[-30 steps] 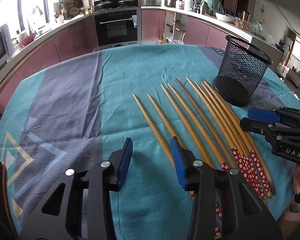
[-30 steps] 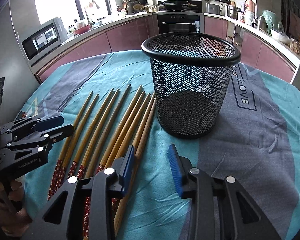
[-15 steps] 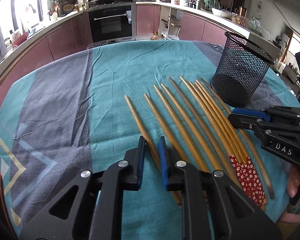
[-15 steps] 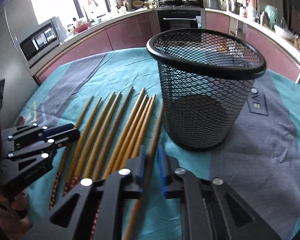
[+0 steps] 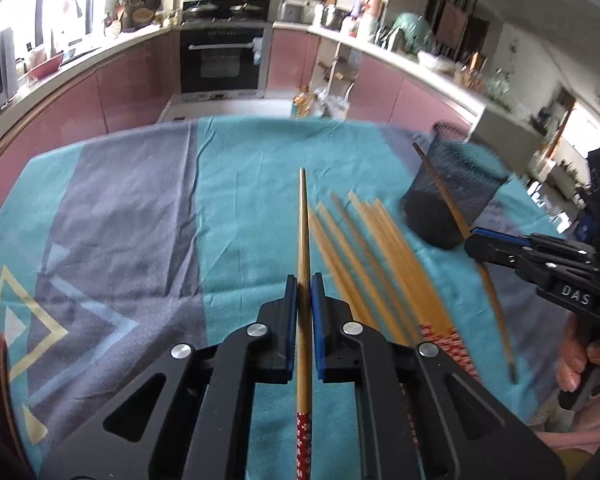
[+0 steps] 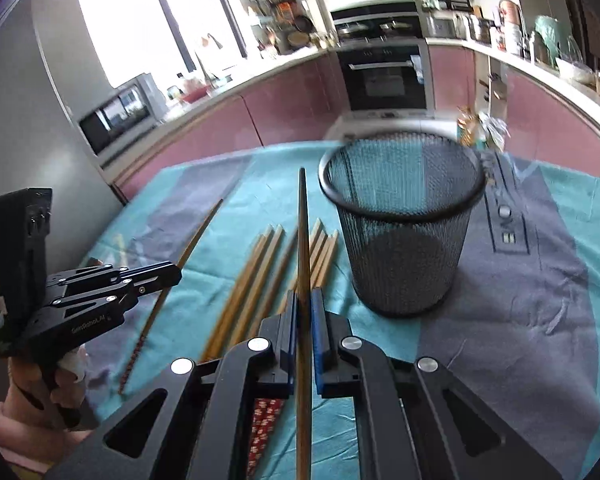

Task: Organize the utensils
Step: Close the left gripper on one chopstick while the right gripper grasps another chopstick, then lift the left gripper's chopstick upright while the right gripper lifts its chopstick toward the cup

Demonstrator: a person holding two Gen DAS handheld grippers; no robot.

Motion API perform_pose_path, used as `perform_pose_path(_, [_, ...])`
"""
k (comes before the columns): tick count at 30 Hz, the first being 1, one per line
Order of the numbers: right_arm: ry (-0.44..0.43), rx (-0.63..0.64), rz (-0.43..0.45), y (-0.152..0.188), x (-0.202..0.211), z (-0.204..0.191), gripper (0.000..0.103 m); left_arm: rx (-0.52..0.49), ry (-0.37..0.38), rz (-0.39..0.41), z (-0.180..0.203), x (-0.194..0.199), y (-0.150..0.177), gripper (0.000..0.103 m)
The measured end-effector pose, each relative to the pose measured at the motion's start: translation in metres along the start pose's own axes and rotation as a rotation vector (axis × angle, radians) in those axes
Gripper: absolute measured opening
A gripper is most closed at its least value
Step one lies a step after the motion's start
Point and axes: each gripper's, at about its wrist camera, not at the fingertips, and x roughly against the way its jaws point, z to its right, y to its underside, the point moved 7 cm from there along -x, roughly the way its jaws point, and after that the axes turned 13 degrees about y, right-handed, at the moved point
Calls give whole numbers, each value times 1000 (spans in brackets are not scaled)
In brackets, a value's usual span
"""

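Our left claw (image 5: 304, 280) is squeezed tight on one chopstick (image 5: 302, 232), and our right claw (image 6: 304, 296) is squeezed tight on another chopstick (image 6: 302, 232). Each stick pokes straight out toward twelve o'clock from between the blue pads, lifted off the cloth. The other chopsticks (image 5: 364, 256) lie side by side on the blue tablecloth (image 5: 236, 184), at about one o'clock from the left claw. The black mesh cup (image 6: 404, 236) stands at one o'clock from the right claw, near the sticks.

We think these sticks are light, thin and stiff. They look smooth, so they may slip or spin in the pads. We hold each one near the middle, closer to the flowery red end (image 5: 303, 444). That seems a good spot, because the stick balances there and will not tip much.
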Motion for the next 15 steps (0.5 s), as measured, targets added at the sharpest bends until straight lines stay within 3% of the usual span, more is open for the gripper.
perform_pose_path(15, [-58,-18,236,-58,68,16,6,-77,233,210,59,94,-69,7])
